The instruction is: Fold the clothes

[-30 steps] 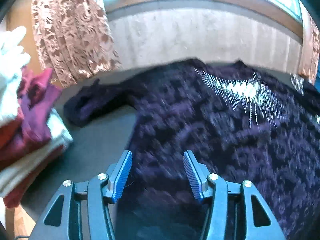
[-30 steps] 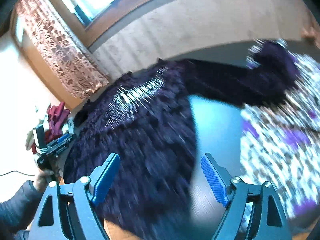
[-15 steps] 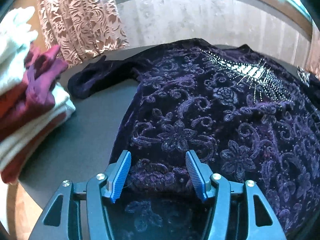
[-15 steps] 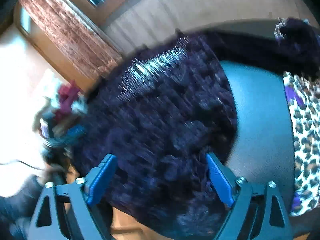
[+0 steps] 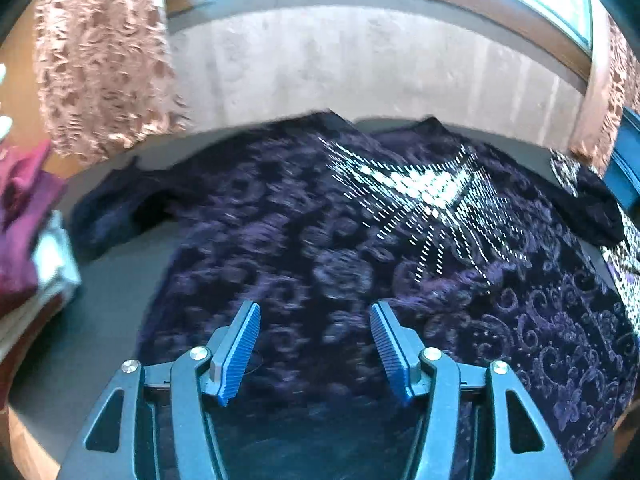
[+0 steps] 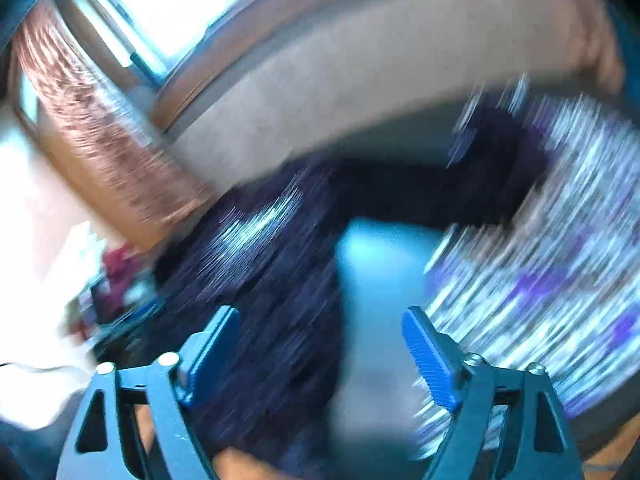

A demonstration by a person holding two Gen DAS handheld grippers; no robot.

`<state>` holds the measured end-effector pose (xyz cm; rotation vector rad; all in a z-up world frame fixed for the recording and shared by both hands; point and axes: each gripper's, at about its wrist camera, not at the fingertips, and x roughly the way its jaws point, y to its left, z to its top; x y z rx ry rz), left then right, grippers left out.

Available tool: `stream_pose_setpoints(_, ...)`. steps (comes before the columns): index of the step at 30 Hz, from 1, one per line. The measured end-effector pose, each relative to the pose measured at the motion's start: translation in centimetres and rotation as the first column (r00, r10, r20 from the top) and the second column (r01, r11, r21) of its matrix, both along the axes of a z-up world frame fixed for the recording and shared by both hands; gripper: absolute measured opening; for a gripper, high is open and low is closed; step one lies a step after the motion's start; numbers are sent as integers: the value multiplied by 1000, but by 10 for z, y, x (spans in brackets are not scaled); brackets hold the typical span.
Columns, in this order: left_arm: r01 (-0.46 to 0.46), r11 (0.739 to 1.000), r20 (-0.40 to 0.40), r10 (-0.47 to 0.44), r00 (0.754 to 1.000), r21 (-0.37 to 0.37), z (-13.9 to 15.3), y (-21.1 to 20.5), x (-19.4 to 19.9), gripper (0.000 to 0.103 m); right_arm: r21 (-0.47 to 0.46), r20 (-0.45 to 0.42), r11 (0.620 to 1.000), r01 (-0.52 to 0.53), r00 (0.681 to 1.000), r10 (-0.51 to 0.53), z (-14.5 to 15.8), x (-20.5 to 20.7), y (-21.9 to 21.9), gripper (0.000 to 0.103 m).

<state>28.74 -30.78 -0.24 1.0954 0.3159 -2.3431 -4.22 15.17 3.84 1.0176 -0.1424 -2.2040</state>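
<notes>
Both grippers hold nothing: left gripper (image 5: 316, 354) jaws narrowing, right gripper (image 6: 320, 354) jaws spreading wide. Purple velvet top (image 5: 360, 260) lies spread flat on the dark table (image 5: 108, 304), probably smoothed for folding.

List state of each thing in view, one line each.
Purple top: spread flat on the table, not folded.
Left gripper: jaws closing, above the top, gripping nothing.
Right gripper: jaws opening, gripping nothing.
Stack of clothes: folded, at the table's left edge.
Leopard-print cloth: lying unfolded, under the top's sleeve.
</notes>
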Motion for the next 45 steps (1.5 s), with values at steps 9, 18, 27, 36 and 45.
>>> stream_pose_setpoints(9, 13, 999, -63, -10, 998, 45, -18, -4, 5, 63, 473, -193, 868, 151, 979, -65, 4, -114, -68, 67)
stream_pose_setpoints(18, 17, 998, -97, -11, 995, 55, -19, -5, 8, 66, 605, -102, 772, 195, 981, -168, -35, -173, -61, 6)
stream_pose_setpoints(27, 21, 998, -114, -14, 993, 55, -21, -4, 10, 68, -142, -9, 930, 339, 939, -344, 114, -178, 28, 6)
stream_pose_setpoints(36, 20, 998, -127, -12, 992, 63, -22, -3, 10, 68, -404, -114, 914, -29, 993, -19, 196, -136, -79, 6)
stream_pose_setpoints(45, 32, 980, -186, 6, 983, 198, -21, -17, 17, 67, -298, -38, 855, -424, 901, 433, 109, -67, -294, 9)
